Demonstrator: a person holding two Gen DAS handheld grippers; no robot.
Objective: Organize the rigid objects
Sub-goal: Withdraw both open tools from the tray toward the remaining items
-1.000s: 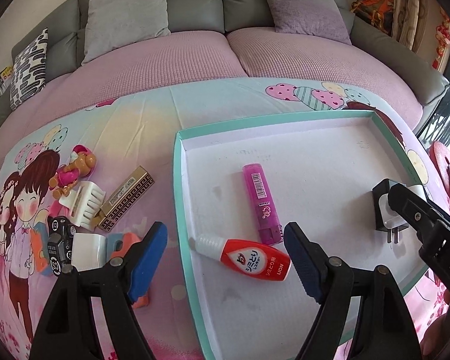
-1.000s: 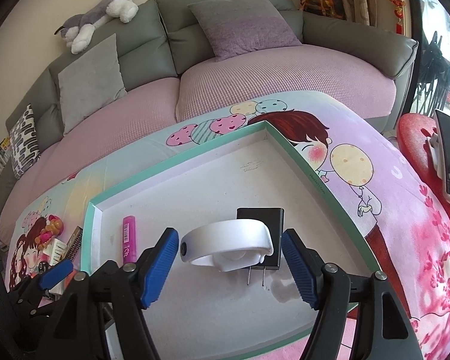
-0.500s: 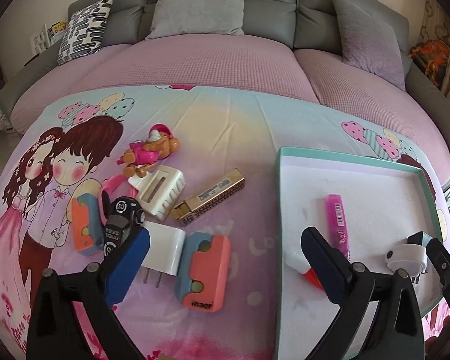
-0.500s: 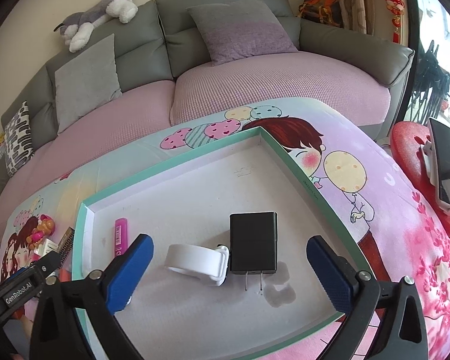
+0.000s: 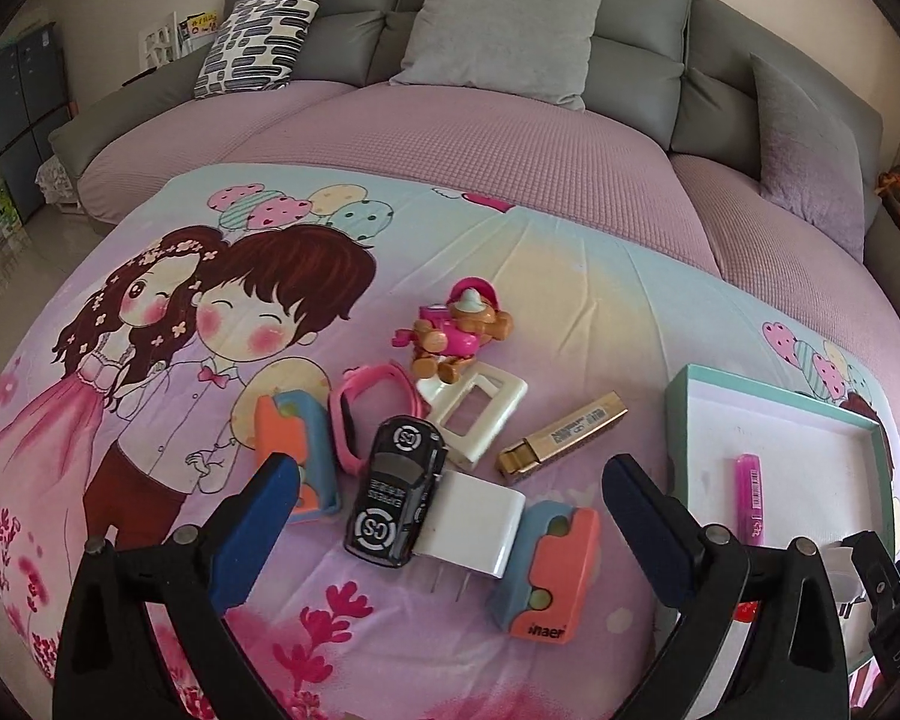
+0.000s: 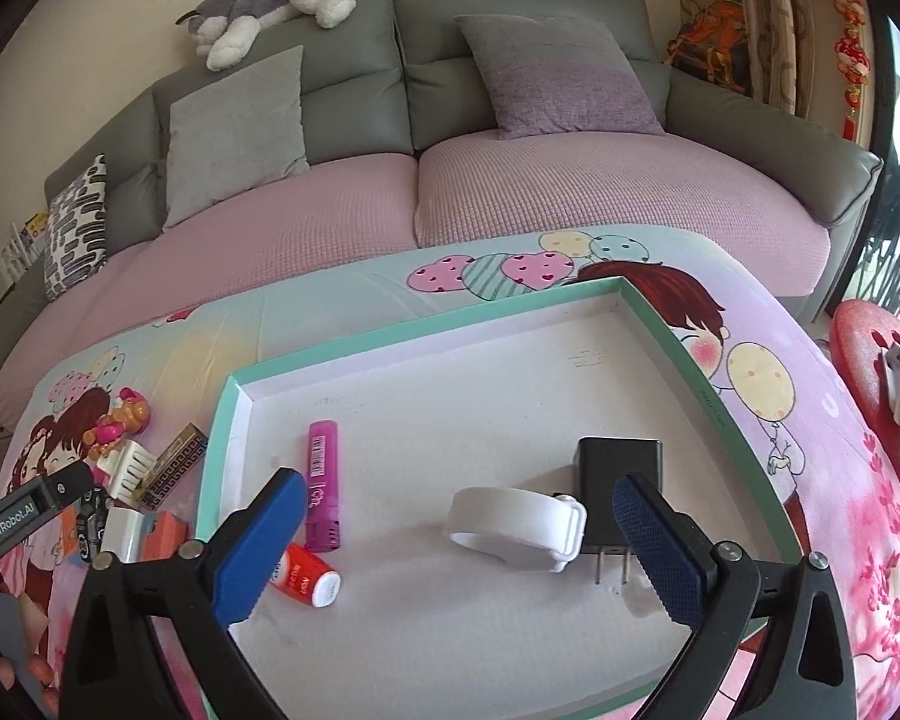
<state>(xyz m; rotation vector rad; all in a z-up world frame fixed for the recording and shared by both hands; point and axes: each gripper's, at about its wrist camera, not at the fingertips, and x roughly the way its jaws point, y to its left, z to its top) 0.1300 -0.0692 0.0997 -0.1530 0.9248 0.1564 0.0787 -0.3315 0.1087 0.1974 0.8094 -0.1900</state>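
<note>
With the white band [image 6: 519, 525] and black charger [image 6: 618, 480] lying in the tray [image 6: 714, 408], both the left claw [image 5: 444, 531] and right claw [image 6: 459, 546] gape wide and empty, so the next pick looks like the toy car [image 5: 396, 489] on the bench, needing a straddling descent.

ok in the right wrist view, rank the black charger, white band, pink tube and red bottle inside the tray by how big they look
1. white band
2. black charger, close to the band in apparent size, so this pair is unsure
3. pink tube
4. red bottle, partly hidden behind a claw pad, so its rank is unsure
</note>
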